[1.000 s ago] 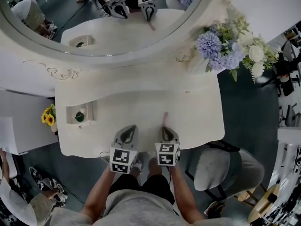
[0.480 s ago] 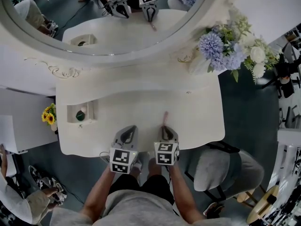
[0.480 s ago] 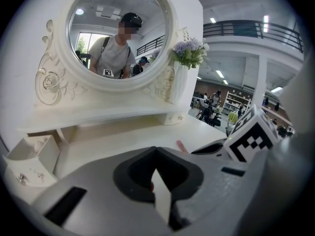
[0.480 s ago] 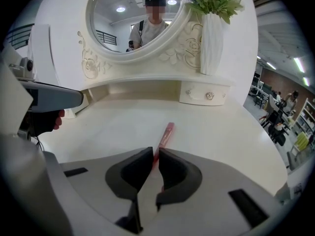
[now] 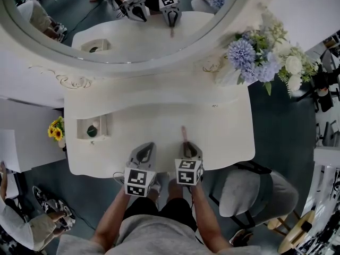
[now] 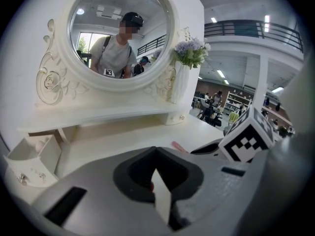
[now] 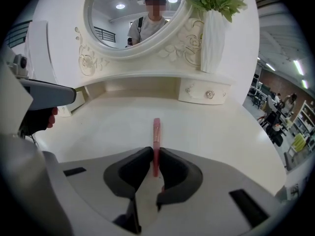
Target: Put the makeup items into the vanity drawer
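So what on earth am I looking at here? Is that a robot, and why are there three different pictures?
No robot: a person holds a hand tool with two jaws in each hand. The top-down picture comes from a camera on their head. The other two come from cameras riding on each tool, looking along its jaws. Below is a white dressing table with a round mirror, a vase of flowers and a little open drawer with something dark inside. The left gripper is shut and empty. The right gripper has a thin pink stick, probably makeup, between its jaws. They have just been easing open, yet both sit against it.
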`<move>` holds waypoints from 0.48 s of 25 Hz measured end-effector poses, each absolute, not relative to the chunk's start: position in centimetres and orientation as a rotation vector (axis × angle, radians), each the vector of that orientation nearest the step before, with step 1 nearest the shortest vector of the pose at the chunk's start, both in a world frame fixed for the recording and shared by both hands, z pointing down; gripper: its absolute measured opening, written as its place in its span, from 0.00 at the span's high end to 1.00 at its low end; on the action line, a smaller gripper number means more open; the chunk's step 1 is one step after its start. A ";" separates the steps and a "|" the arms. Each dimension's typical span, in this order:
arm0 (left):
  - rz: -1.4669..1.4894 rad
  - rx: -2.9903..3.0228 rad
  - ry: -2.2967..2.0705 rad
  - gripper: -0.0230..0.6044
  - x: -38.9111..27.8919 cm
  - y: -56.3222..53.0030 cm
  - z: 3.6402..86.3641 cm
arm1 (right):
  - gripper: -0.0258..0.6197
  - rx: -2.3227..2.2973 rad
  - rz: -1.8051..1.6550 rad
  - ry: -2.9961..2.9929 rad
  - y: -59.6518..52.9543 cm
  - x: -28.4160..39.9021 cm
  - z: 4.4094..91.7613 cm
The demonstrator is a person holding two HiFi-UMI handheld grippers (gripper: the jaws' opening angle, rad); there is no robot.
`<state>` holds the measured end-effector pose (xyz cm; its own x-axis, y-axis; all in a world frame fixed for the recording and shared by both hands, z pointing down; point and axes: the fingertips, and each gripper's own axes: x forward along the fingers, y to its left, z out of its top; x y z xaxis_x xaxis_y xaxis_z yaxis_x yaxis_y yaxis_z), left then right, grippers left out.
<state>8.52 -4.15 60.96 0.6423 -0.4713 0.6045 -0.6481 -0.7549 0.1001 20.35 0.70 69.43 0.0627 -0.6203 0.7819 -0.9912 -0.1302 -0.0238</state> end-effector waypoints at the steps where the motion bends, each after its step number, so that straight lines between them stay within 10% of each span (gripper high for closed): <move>1: 0.813 2.555 -0.899 0.96 8.6 -4.3 60.9 | 0.86 1.807 0.891 -1.607 0.7 20.4 69.4; 12: 0.790 2.562 -0.916 0.96 8.2 -4.5 60.4 | 0.89 1.801 0.882 -1.632 0.4 20.4 68.9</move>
<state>8.24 -4.45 60.43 0.6439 -0.4865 0.5905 -0.6555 -0.7488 0.0980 20.42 0.42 68.92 0.0480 -0.6330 0.7727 -0.9931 -0.1129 -0.0307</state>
